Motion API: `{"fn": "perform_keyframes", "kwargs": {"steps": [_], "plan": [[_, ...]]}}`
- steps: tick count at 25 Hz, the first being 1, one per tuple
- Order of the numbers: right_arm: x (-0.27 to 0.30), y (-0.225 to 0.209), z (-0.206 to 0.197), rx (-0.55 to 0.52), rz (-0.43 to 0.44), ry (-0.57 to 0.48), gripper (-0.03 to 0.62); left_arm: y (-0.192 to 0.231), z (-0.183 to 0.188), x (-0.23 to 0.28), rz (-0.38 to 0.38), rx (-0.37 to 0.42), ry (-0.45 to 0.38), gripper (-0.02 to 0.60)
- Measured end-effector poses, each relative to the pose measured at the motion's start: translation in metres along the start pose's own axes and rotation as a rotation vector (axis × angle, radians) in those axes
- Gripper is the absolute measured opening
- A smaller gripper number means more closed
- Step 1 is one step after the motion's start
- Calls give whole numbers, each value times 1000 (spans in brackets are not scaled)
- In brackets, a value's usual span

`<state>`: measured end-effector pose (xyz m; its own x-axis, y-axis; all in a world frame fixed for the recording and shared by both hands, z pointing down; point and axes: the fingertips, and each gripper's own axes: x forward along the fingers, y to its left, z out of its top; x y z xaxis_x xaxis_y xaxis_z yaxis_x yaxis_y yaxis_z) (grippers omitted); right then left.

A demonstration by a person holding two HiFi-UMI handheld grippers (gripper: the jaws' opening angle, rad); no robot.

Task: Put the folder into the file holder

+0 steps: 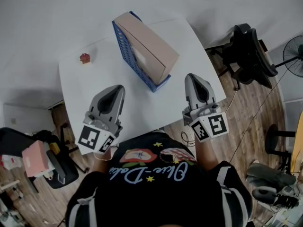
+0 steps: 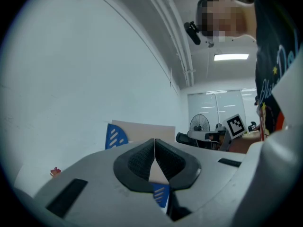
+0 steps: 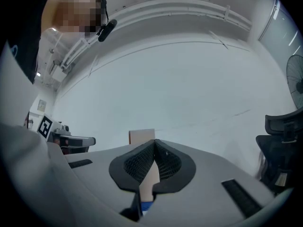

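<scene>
A tan folder stands inside the blue file holder toward the back of the white table. Both grippers are near the table's front edge, apart from the holder. My left gripper is at the front left, its jaws shut with nothing between them. My right gripper is at the front right, also shut and empty. In the left gripper view the left gripper points level at the folder and the holder. In the right gripper view the folder's edge rises behind the right gripper.
A small red object lies on the table's back left corner. A black office chair and a fan stand right of the table. Another chair with a pink box is at the lower left, over wooden floor.
</scene>
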<state>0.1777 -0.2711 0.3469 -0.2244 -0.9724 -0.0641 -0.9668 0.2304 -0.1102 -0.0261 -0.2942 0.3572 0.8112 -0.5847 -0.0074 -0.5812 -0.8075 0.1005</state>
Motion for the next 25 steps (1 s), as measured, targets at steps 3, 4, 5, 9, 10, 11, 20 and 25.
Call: {"fn": "perform_keyframes", "kwargs": {"steps": [3, 4, 5, 9, 10, 11, 20, 25], "plan": [[2, 2, -2, 3, 10, 5, -2, 1, 0, 0, 3, 1, 2, 5], [3, 3, -2, 3, 12, 6, -1, 1, 0, -1, 4, 2, 2, 5], [3, 3, -3, 2, 13, 8, -1, 2, -1, -1, 6, 2, 3, 5], [3, 6, -4, 3, 18, 13, -2, 3, -1, -4, 11, 1, 3, 5], [3, 6, -5, 5, 20, 14, -2, 3, 0, -4, 11, 1, 2, 5], [4, 7, -5, 6, 20, 15, -2, 3, 0, -4, 10, 2, 2, 5], [4, 9, -6, 0, 16, 27, -2, 5, -1, -6, 9, -2, 4, 5], [4, 9, -7, 2, 10, 34, -2, 6, 0, -7, 7, -2, 8, 5]]}}
